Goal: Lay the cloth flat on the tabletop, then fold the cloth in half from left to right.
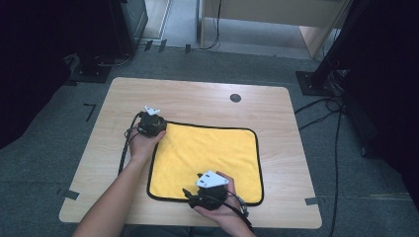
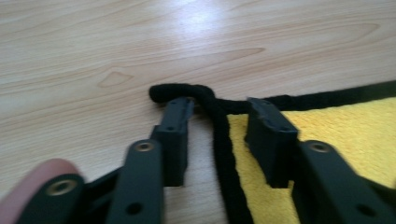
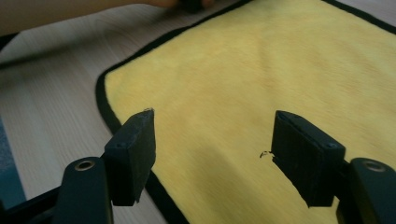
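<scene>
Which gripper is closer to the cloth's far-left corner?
Left. The left gripper straddles the yellow cloth's far-left corner; the right gripper hovers at its near edge.

A light wooden bench (image 1: 197, 96) with round corners is standing on a grey carpet floor (image 1: 44, 163). A small round dark hole (image 1: 235, 98) is sitting near its far edge. Black cables (image 1: 323, 111) are lying on the floor at the right. A pale wooden cupboard (image 1: 276, 15) is standing behind.
</scene>
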Demonstrator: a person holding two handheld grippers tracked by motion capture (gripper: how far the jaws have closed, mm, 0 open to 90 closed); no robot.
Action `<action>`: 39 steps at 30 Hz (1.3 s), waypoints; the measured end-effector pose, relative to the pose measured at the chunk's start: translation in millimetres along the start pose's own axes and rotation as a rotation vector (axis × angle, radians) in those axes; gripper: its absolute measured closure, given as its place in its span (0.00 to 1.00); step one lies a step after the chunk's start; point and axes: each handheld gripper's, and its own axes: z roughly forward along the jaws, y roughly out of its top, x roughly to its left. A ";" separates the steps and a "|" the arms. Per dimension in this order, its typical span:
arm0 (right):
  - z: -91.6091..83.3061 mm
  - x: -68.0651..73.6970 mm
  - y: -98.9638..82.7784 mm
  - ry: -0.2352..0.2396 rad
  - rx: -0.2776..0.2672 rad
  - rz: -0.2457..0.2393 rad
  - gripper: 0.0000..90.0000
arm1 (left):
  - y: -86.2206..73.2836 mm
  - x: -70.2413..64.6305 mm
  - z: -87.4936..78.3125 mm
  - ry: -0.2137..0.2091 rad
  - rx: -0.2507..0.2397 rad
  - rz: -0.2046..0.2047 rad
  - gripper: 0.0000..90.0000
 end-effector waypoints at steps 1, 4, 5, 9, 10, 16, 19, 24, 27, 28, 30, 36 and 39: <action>5.0 5.5 2.5 0.006 0.000 -0.004 0.36 | 0.1 1.1 0.1 -0.010 -0.003 -0.007 0.82; 24.3 29.2 8.5 0.028 0.006 -0.056 0.43 | -0.7 5.9 -0.3 -0.053 -0.002 -0.034 0.94; 28.5 34.3 8.9 0.042 0.004 -0.057 0.44 | -1.1 8.3 -0.9 -0.065 0.001 -0.029 0.95; 41.3 45.5 10.4 0.058 0.006 -0.058 0.47 | -1.6 10.1 -1.5 -0.069 -0.001 -0.016 0.96; 48.8 50.7 11.8 0.055 0.006 -0.059 0.48 | -1.7 11.5 -1.9 -0.069 -0.001 -0.011 0.96; 64.2 60.9 15.5 0.069 0.018 -0.073 0.50 | -1.2 13.6 -2.0 -0.079 0.004 -0.007 0.97; 71.9 65.7 15.7 0.077 0.034 -0.067 0.51 | -1.1 15.0 -2.3 -0.077 0.005 0.011 0.97; 79.1 69.7 16.4 0.099 0.066 -0.067 0.51 | -1.1 20.2 -3.4 -0.078 0.010 0.011 0.97; 81.2 73.5 17.7 0.074 0.076 -0.073 0.54 | -2.0 23.7 -4.1 -0.082 0.007 0.001 0.97; 81.4 74.3 17.7 0.060 0.077 -0.088 0.56 | -2.1 23.8 -4.4 -0.077 0.008 0.007 0.98; 81.6 76.6 16.6 0.046 0.073 -0.121 0.60 | -2.2 24.0 -4.7 -0.071 0.007 0.016 0.98; 83.5 78.7 19.4 0.003 0.072 -0.120 0.88 | -3.3 33.5 -6.7 -0.049 0.006 -0.014 0.98; 85.6 80.4 20.8 -0.015 0.068 -0.121 0.95 | -3.8 38.6 -8.6 -0.035 0.010 -0.017 0.98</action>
